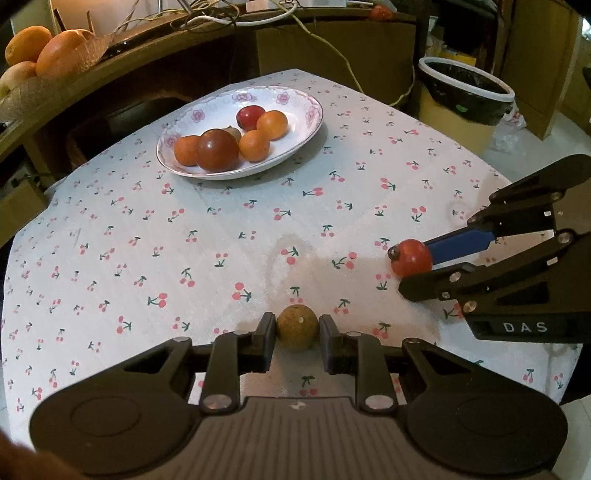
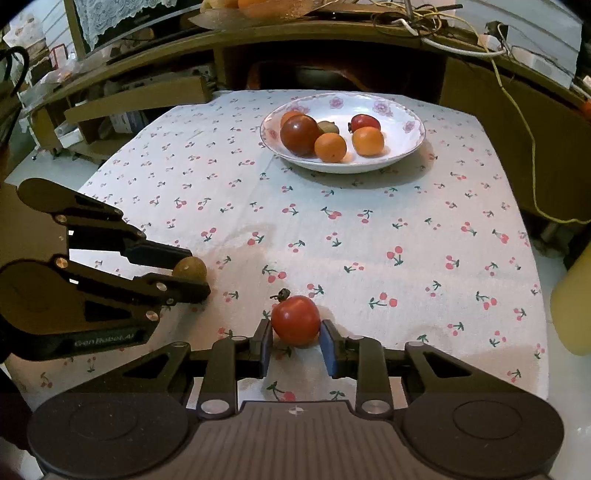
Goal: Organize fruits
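Observation:
A small brown round fruit (image 1: pixel 297 328) sits between the black pads of my left gripper (image 1: pixel 297 325), which is shut on it just above the cherry-print cloth (image 1: pixel 184 240). A red tomato (image 2: pixel 295 319) with a dried stem is clamped between the blue pads of my right gripper (image 2: pixel 295 330). Each gripper shows in the other's view: the right gripper (image 1: pixel 413 267) with the tomato (image 1: pixel 412 256), the left gripper (image 2: pixel 199 271) with the brown fruit (image 2: pixel 190 268). A white flowered plate (image 1: pixel 207 110) (image 2: pixel 410 125) at the far side holds several orange and red fruits.
A wooden shelf unit runs behind the table, with a basket of oranges (image 1: pixel 37 55) and loose cables (image 2: pixel 424 22). A lined waste bin (image 1: pixel 465 88) stands beyond the table's right corner. The cloth (image 2: pixel 369 240) between grippers and plate is bare.

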Demonstrator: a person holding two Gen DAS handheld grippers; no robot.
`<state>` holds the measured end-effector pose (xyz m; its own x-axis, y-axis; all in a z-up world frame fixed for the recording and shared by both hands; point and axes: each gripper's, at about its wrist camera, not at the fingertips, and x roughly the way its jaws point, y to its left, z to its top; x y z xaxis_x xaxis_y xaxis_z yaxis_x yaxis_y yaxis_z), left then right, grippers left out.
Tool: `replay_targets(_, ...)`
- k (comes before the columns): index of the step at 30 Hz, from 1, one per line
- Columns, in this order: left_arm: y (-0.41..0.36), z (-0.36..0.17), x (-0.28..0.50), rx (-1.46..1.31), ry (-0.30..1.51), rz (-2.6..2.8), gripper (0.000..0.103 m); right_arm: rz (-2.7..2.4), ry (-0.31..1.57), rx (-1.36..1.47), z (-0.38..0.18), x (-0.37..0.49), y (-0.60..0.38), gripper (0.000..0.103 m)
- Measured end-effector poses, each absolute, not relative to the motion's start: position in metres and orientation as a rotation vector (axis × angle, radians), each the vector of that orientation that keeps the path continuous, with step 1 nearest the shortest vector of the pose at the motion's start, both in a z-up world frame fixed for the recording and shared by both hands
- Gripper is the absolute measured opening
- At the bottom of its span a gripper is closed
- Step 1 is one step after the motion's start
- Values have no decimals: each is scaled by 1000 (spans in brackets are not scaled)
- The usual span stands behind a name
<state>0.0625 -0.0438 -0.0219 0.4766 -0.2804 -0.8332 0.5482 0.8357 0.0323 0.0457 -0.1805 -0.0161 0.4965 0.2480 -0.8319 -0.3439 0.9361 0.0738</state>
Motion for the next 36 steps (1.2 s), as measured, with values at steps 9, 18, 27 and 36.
replay_targets(9,-47,-21,61,326,968,-486,35,366,988,-104,-16,49,-180,33)
replay_targets(18,-45,-21,61,294,982,-457,38,370,1004,-75,-15,51,-182,37)
replay_targets(27,-47,-20,62,286,973,-460,38,359,983,-52,-11,56,-186,40)
replay_targets(36,-46,-16,66,271,959,-460,30,366,992,-90,-14,60,-179,26)
